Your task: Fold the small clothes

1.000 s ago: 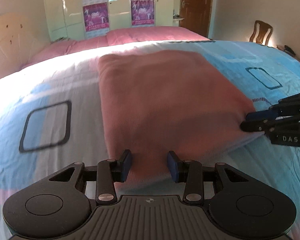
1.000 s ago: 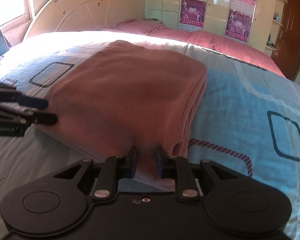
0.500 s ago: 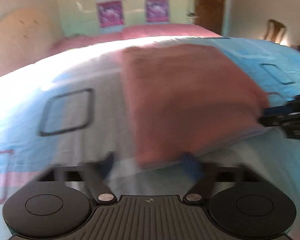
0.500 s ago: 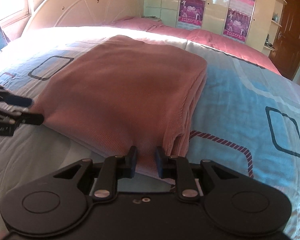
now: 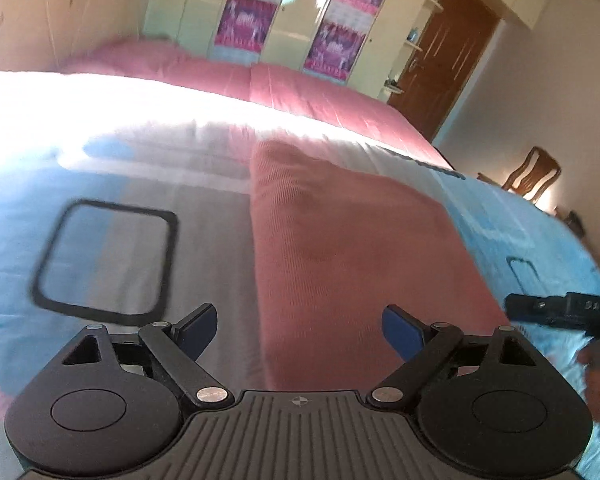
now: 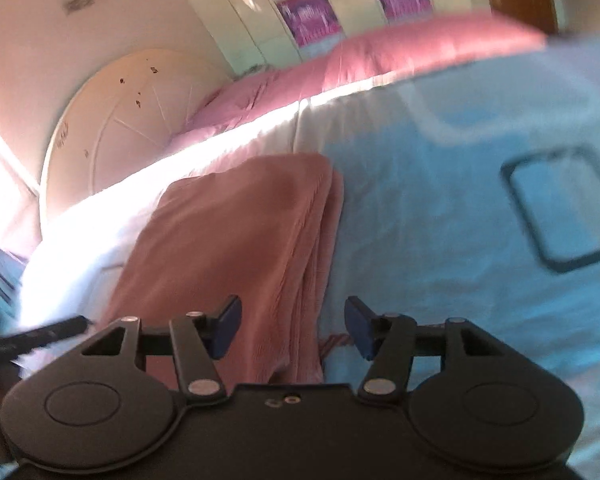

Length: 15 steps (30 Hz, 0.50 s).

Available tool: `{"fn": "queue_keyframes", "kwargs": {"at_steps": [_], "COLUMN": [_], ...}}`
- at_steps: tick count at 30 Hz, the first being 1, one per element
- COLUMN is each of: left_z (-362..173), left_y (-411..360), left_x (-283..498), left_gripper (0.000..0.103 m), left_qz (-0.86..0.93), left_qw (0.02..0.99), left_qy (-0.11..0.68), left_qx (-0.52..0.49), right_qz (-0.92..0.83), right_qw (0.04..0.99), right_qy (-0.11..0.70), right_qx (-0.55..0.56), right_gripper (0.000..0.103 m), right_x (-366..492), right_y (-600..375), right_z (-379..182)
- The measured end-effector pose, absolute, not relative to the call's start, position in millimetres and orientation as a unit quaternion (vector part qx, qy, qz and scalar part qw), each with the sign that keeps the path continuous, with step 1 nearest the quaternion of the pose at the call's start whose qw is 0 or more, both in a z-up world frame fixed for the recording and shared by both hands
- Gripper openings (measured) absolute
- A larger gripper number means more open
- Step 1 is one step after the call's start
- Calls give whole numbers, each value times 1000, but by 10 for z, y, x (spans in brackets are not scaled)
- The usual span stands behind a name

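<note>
A pink knitted garment [image 5: 340,248] lies folded in a flat rectangle on the bed; it also shows in the right wrist view [image 6: 240,248]. My left gripper [image 5: 300,330] is open and empty, hovering over the garment's near left edge. My right gripper [image 6: 292,326] is open and empty, above the garment's near right corner where the folded layers stack. The right gripper also shows at the right edge of the left wrist view [image 5: 564,308]. Both views are tilted and blurred.
The bed carries a blue and white sheet with dark square outlines [image 5: 108,256] and a pink cover [image 5: 260,84] at the far side. A cream headboard [image 6: 120,120], wardrobe doors with posters [image 5: 284,8], a brown door [image 5: 452,60] and a wooden chair [image 5: 532,176] surround it.
Both grippers opened and let go of the garment's near edge, then lifted and tilted away. The garment stays folded on the bed.
</note>
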<state>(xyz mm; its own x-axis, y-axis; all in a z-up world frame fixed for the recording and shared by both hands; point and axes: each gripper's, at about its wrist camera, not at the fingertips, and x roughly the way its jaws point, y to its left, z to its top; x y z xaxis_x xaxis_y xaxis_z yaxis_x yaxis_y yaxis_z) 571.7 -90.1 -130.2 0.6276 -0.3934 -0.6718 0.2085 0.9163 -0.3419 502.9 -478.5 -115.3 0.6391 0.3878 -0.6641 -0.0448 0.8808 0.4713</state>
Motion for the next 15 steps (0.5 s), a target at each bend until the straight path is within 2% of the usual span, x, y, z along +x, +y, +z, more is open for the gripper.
{"fn": "queue_keyframes", "kwargs": {"at_steps": [5, 6, 7, 9, 15], "left_z": [-1484, -1517, -1555, -1625, -1689], "left_y": [-950, -956, -960, -944, -1066], "left_x": [5971, 6007, 6046, 6129, 6308], "left_gripper": [88, 85, 81, 76, 75], "left_qz": [-171, -174, -176, -183, -179], "left_qw": [881, 877, 873, 866, 860], "left_qy": [421, 424, 428, 432, 440], "left_qx": [-134, -143, -152, -170, -184], "right_qz": [141, 146, 146, 151, 172], "right_qw": [841, 834, 832, 829, 824], "right_qy": [432, 435, 438, 438, 446], "right_qx": [294, 306, 307, 313, 305], "right_gripper": [56, 54, 50, 50, 51], "right_x": [5310, 5344, 5372, 5412, 5528], "right_y": [-4941, -4962, -4968, -4986, -4881], "right_z": [-1444, -1495, -1532, -1567, -1538]}}
